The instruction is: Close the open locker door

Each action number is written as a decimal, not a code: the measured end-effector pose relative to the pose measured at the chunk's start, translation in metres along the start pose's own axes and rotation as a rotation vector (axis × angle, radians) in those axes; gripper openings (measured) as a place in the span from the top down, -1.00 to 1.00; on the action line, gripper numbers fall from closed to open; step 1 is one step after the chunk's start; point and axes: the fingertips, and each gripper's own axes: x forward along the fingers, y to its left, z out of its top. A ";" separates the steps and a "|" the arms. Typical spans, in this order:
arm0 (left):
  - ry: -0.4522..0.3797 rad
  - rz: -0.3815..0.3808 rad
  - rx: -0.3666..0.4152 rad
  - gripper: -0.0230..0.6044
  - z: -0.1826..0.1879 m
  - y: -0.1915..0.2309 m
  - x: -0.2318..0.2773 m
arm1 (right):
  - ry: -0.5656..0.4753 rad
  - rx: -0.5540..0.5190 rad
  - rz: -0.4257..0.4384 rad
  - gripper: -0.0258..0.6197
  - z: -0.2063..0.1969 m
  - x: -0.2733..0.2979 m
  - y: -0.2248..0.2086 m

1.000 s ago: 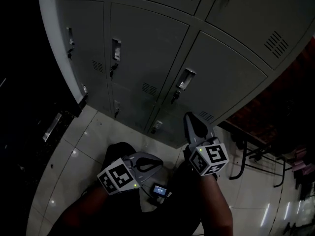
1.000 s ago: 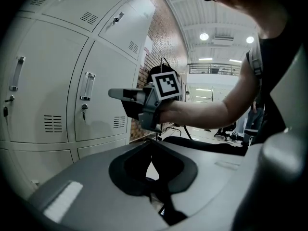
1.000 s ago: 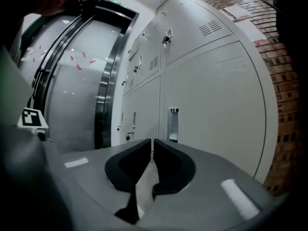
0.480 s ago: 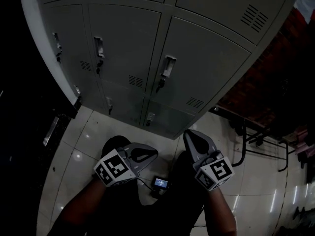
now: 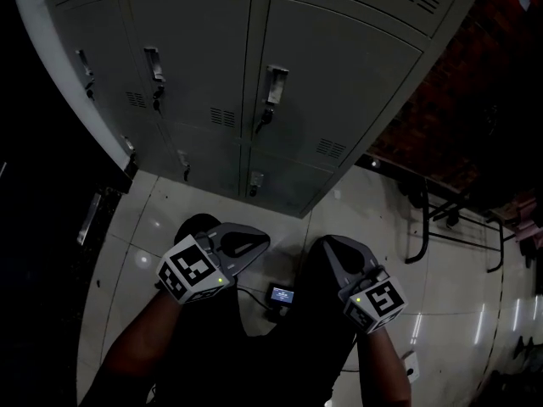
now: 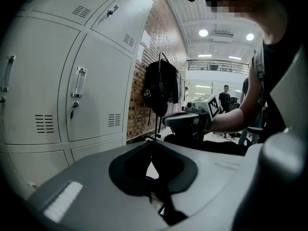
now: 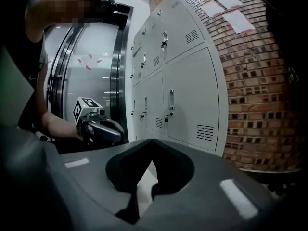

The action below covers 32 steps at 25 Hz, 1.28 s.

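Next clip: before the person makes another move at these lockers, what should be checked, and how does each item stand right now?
1. Open door to close is in view: not ok. Every door showing on the locker bank sits flush shut.
2. Left gripper is free: ok. Its jaws are together with nothing between them.
3. Right gripper is free: ok. Its jaws are together and empty.
4. Grippers are clear of the lockers: ok. Both are held low by the body, touching no door.
5. Small lit device between the grippers is out of the way: cannot tell. It may lie on the tiled floor or hang above it.
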 end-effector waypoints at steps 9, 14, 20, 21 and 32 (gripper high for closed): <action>-0.002 0.004 0.013 0.89 0.005 0.000 0.004 | -0.047 -0.021 0.061 0.92 0.002 -0.020 0.013; -0.006 -0.003 0.011 0.89 0.004 -0.003 0.004 | -0.087 0.029 0.068 0.92 0.003 -0.031 0.008; -0.013 -0.017 0.013 0.89 0.006 -0.007 0.007 | -0.065 -0.014 0.067 0.92 0.001 -0.026 0.014; -0.011 -0.019 0.014 0.89 0.006 -0.008 0.008 | -0.058 -0.017 0.064 0.92 0.000 -0.025 0.014; -0.011 -0.028 0.018 0.89 0.005 -0.010 0.009 | -0.055 -0.021 0.062 0.92 0.001 -0.025 0.014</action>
